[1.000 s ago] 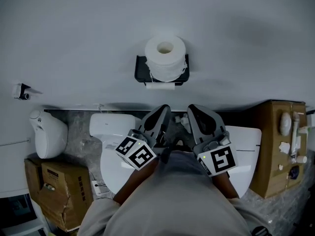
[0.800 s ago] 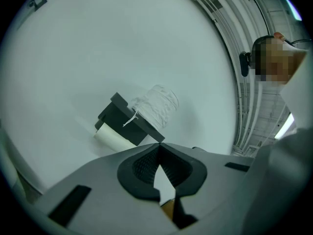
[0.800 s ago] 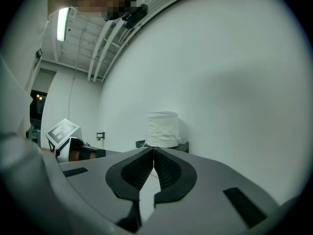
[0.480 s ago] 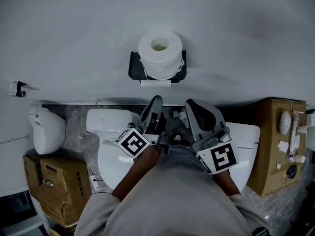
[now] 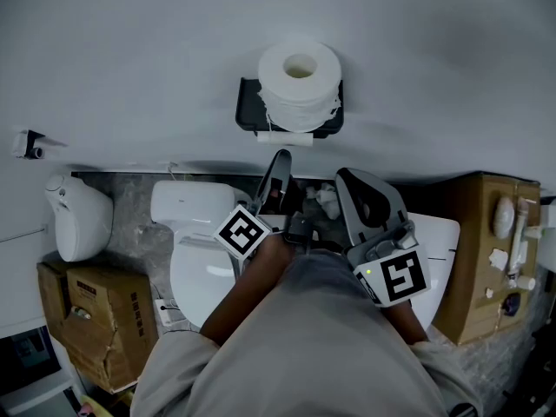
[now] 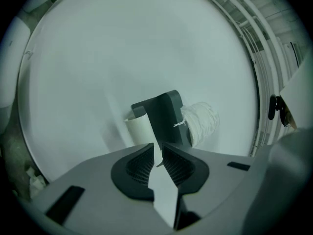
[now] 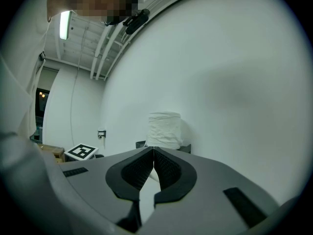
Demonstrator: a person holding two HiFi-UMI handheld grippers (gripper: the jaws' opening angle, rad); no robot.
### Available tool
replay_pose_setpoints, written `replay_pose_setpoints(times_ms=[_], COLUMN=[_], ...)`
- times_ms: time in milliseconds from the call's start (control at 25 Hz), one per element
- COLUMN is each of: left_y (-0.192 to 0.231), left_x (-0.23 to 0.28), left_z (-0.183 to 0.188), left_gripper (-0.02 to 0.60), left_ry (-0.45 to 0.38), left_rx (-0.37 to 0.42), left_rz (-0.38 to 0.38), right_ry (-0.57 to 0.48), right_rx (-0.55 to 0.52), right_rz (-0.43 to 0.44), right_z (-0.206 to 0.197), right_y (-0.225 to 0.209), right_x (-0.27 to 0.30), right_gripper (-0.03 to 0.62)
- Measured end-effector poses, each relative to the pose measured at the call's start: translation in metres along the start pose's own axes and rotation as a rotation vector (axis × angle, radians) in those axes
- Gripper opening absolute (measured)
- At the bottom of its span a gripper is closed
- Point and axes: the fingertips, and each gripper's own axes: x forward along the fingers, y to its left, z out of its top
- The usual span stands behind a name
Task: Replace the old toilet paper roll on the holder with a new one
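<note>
While the toilet paper roll [image 5: 300, 78] stands upright on top of the black wall holder [image 5: 248, 120], both grippers point toward the holder, well short of it. The left gripper [image 6: 157, 150] has just been opening its jaws to a narrow slit with nothing between them; the right gripper [image 7: 153, 153] is closed tight and empty.

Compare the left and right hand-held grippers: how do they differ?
The left hand-held gripper is tilted onto its side; the right hand-held gripper sits upright. The left one's jaws have just been opening to a narrow gap; the right one's are shut. Both are empty and point at the toilet paper roll on the black holder.
</note>
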Motion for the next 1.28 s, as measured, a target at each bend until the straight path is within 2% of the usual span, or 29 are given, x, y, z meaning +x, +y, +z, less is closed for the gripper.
replay_pose_setpoints(times_ms=[240, 480, 680, 1080, 1280], left_y=[0.012, 0.02, 0.023, 0.014, 0.024], left_x=[0.009, 0.019, 0.028, 0.035, 0.04], left_z=[0.0, 0.008, 0.011, 0.019, 0.018], left_gripper=[0.13, 0.193, 0.193, 0.193, 0.193], left_ry=[-0.022, -0.073, -0.077, -0.098, -0.087], left_rx=[-0.068, -0.101, -0.116, -0.14, -0.142], left_rz=[0.007, -0.008, -0.004, -0.047, -0.031], right_ry=[0.012, 0.02, 0.018, 0.021, 0.019], right_rx=[0.008, 0.015, 0.018, 0.015, 0.017], right_rz=[-0.016, -0.029, -0.031, -0.006, 0.011], right_z=[-0.004, -0.007, -0.006, -0.007, -0.007], right_y=[-0.003, -0.008, -0.01, -0.006, -0.003], right_x=[-0.001, -0.002, 0.001, 0.006, 0.007], right_gripper=[0.017, 0.017, 0.017, 0.015, 0.015])
